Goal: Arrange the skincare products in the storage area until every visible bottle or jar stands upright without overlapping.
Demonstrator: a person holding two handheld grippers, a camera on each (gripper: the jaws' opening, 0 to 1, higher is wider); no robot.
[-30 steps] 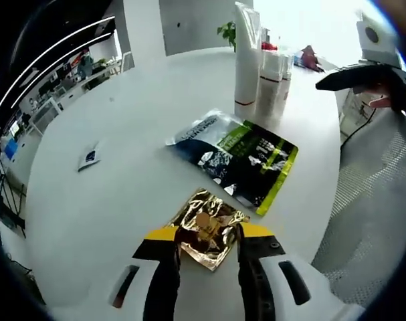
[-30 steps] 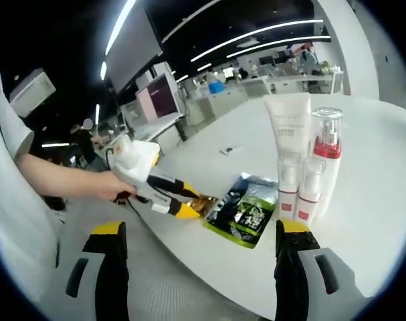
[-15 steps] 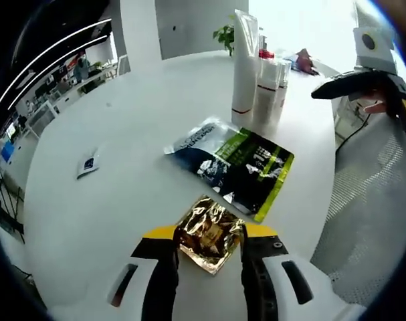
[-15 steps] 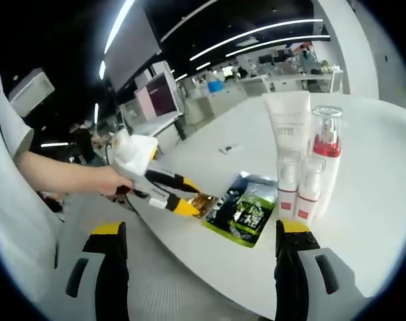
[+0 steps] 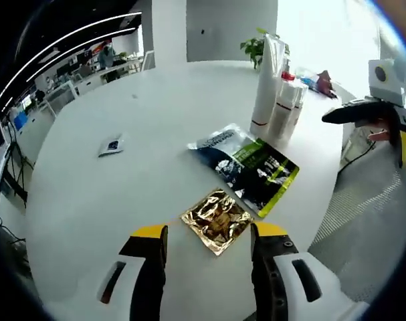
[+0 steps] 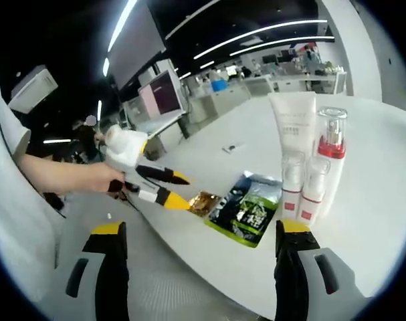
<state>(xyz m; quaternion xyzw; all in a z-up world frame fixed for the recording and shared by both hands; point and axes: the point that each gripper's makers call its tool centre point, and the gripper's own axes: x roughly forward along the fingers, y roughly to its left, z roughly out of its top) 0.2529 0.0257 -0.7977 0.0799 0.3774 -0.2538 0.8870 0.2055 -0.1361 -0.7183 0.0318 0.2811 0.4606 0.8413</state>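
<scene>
In the left gripper view, my left claw hangs wide open over the white counter, gripping nothing; the gold sachet lies flat between its tips, beside the dark-green pouch. The tall white tube and pump bottles stand upright beyond.

In the right gripper view, my right claw gapes wide and empty off the counter's edge, the red-capped bottle upright beside the tube.

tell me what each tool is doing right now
Left tool: open, holding nothing, crinkled gold foil sachet lying free just ahead.
Right tool: open, empty.

Open-plan office: desks, monitors
</scene>
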